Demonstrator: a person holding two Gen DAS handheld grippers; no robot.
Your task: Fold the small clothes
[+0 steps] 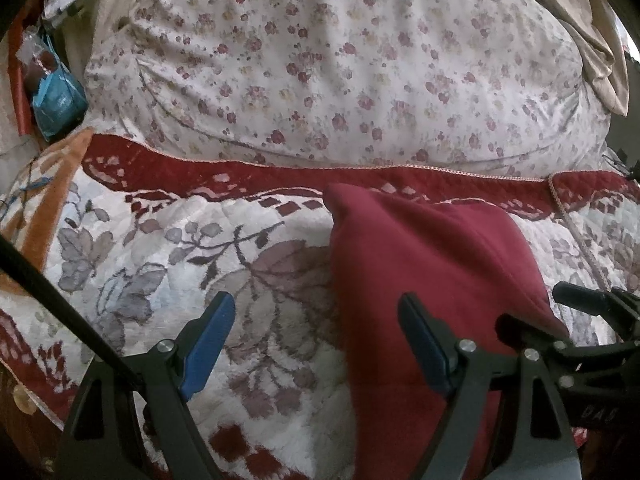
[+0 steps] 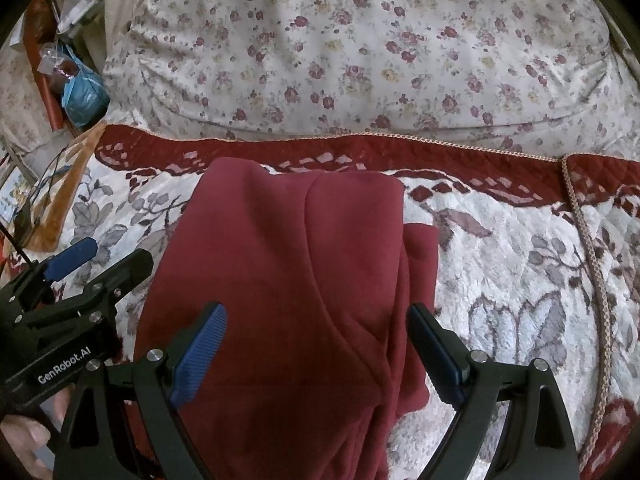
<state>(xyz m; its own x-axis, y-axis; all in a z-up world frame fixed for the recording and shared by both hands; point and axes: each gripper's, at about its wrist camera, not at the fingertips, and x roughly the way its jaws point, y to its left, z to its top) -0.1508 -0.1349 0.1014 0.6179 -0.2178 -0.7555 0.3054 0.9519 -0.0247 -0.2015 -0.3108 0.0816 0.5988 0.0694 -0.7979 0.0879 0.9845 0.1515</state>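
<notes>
A dark red fleece garment (image 2: 288,280) lies folded lengthwise on the patterned blanket (image 2: 520,280), with a second layer showing along its right side. My right gripper (image 2: 316,344) is open just above its near part, one blue pad on each side, holding nothing. In the left wrist view the garment (image 1: 420,272) lies to the right. My left gripper (image 1: 316,332) is open and empty over the blanket (image 1: 160,260) beside the garment's left edge, its right finger over the cloth. The left gripper also shows at the left edge of the right wrist view (image 2: 104,256).
A big floral pillow (image 2: 360,48) lies across the back behind the blanket's red border. A blue plastic bag (image 2: 82,96) and clutter sit at the far left. A braided cord (image 2: 592,264) runs down the blanket at the right. An orange cloth (image 1: 44,208) lies at the left.
</notes>
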